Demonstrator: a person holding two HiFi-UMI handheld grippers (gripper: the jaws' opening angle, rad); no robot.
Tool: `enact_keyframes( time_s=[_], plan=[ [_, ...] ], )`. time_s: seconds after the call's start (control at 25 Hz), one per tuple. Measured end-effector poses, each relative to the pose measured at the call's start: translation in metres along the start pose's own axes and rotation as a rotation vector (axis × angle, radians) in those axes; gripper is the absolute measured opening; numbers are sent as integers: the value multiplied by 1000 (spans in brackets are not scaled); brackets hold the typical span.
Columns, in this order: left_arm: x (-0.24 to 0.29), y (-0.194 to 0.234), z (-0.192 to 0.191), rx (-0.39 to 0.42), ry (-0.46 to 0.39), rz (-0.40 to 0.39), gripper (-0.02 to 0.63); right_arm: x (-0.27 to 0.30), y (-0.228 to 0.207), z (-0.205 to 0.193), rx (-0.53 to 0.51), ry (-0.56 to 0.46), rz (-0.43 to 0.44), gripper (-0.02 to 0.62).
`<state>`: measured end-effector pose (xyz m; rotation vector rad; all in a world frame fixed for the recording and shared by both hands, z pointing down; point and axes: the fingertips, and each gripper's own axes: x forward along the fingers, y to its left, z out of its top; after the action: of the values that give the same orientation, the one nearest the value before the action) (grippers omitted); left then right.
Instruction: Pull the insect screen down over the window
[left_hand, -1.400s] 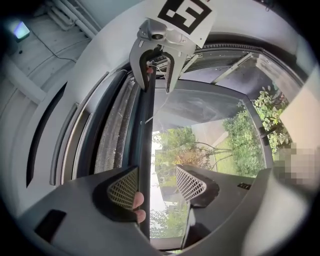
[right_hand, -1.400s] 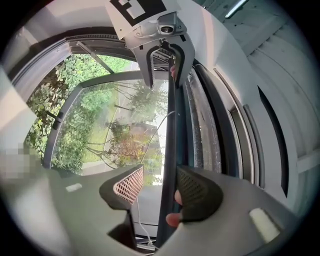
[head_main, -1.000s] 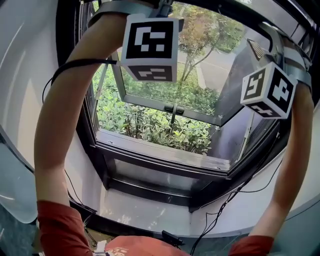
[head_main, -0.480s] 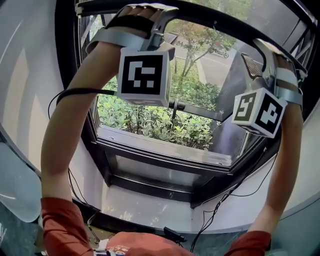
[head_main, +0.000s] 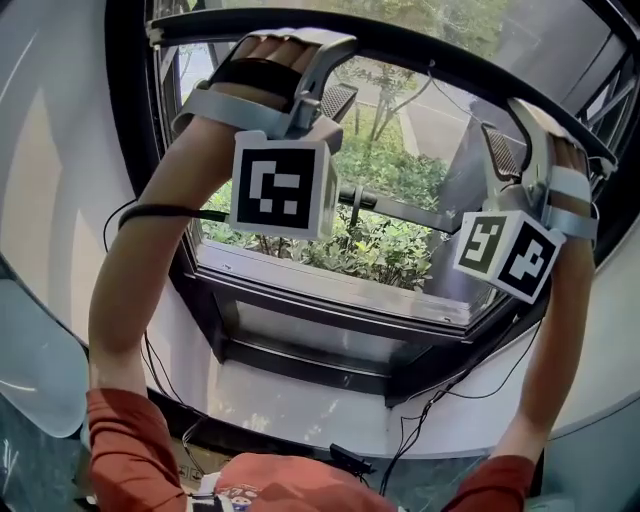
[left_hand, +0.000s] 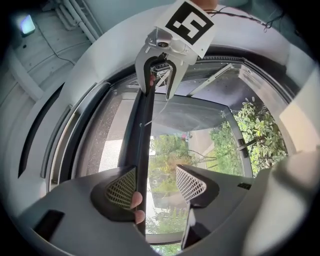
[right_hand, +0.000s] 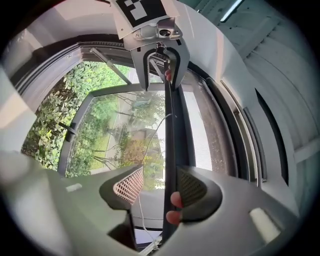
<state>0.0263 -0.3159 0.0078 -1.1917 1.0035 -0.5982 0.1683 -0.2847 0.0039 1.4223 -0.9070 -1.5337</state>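
**Up high: both tongs straddle the screen's pull bar**

Both tongs stand open. The left tongs (left_hand: 156, 172) have the insect screen's dark pull bar (left_hand: 145, 130) running between their jaws, hard against the left mesh pad, with the other pad well clear of it. Two fingertips (left_hand: 136, 200) show beside the bar at that pad. The right tongs (right_hand: 160, 172) mirror this: the bar (right_hand: 169, 125) lies against their right pad, with fingertips (right_hand: 175, 200) next to it and the left pad apart.

Seen from the head camera, the bar (head_main: 420, 50) curves across the top of the window, well above the sill (head_main: 330, 310). Both arms reach up to it, the marker cubes (head_main: 280, 187) hanging below the hands. Beyond it, an outward-tilted sash (head_main: 420, 215) stands over green shrubs (head_main: 380, 255).
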Motion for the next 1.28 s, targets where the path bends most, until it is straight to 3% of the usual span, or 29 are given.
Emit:
enact_keyframes(
  time_s=[0.48,0.8,1.28],
  plan=[
    [-21,-53,1,22,-1,-6,242,-26,53,9,48,-27,14,218],
    [-32,-78,2,-8,-3,-23,242,-39,75,15,87,-54,29,218],
    [-54,-136,5,-3,-10,-113,242,-66,132,21,125,-76,110,218]
  ],
)
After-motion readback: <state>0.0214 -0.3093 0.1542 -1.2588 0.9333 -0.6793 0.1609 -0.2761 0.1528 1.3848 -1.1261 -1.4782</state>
